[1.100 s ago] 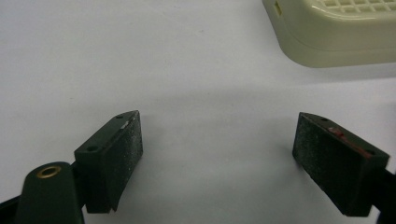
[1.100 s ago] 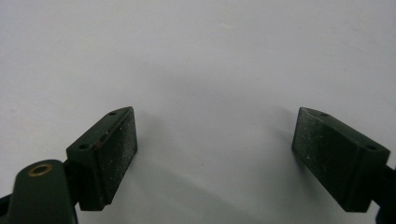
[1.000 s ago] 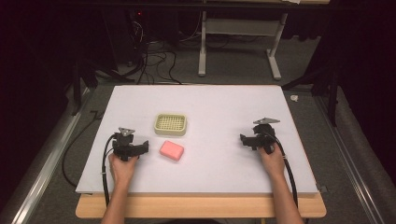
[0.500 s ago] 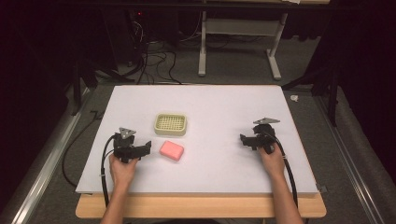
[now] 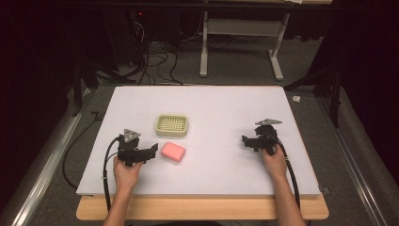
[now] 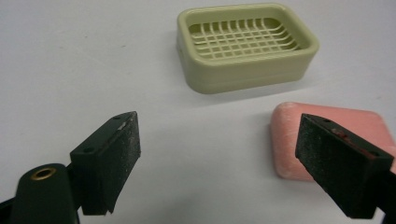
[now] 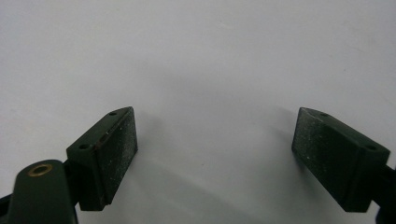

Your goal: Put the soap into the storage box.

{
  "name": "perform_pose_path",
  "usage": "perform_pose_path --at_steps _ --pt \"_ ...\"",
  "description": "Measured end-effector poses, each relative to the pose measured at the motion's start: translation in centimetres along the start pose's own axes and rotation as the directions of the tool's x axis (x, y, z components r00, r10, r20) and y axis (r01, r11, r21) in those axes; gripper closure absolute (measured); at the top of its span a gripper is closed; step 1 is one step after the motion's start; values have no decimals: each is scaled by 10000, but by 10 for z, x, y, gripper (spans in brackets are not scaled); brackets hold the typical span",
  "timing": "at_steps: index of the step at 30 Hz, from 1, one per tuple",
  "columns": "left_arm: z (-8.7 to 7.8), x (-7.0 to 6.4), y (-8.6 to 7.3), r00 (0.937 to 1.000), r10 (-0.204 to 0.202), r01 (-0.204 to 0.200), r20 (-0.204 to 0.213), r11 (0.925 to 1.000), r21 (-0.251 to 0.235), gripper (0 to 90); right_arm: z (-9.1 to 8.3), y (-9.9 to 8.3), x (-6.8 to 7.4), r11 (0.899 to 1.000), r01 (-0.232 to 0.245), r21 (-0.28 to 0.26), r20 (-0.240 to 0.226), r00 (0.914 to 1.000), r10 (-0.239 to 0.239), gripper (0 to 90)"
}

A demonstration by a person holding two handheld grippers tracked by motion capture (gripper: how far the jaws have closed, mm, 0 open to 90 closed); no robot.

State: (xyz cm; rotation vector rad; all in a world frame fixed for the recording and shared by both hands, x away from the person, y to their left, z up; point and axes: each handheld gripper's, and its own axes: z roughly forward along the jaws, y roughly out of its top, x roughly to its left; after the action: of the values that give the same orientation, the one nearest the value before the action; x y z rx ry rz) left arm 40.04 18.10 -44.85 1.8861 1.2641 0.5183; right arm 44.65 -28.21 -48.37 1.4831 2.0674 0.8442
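Fingers (image 6: 112, 158) on my left gripper (image 5: 151, 151) stand wide, the pink soap (image 6: 327, 135) just beside the right-hand one, flat on the white surface (image 5: 221, 113). Beyond it sits the green soap dish (image 6: 247, 46). Over at my right gripper (image 5: 244, 141), fingers likewise wide, holding nothing.

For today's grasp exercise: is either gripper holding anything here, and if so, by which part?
Nothing is held. The left gripper is open, with the pink rectangular soap bar near one jaw; the right gripper is open over bare white table.
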Motion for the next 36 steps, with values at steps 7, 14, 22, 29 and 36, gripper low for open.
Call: perform_pose_path --at_steps 7,14,22,29,36 --pt "-1 -11 1 9994 150 -149 298 9999 -53 146 0 0 0 10000 -1 1 0 10000 1 147" --pt "2 -22 1 9980 423 -423 474 9991 -16 144 0 0 0 10000 -1 2 1 10000 1 148" --pt "6 -32 1 9959 683 -689 588 9976 79 140 0 0 0 10000 0 2 2 10000 0 147" --pt "11 -40 1 9940 845 -858 693 9962 155 140 0 0 0 10000 1 1 2 10000 -1 147" --pt "18 -47 0 9921 971 -1000 788 9944 340 134 0 0 0 10000 4 1 2 10000 -4 148"
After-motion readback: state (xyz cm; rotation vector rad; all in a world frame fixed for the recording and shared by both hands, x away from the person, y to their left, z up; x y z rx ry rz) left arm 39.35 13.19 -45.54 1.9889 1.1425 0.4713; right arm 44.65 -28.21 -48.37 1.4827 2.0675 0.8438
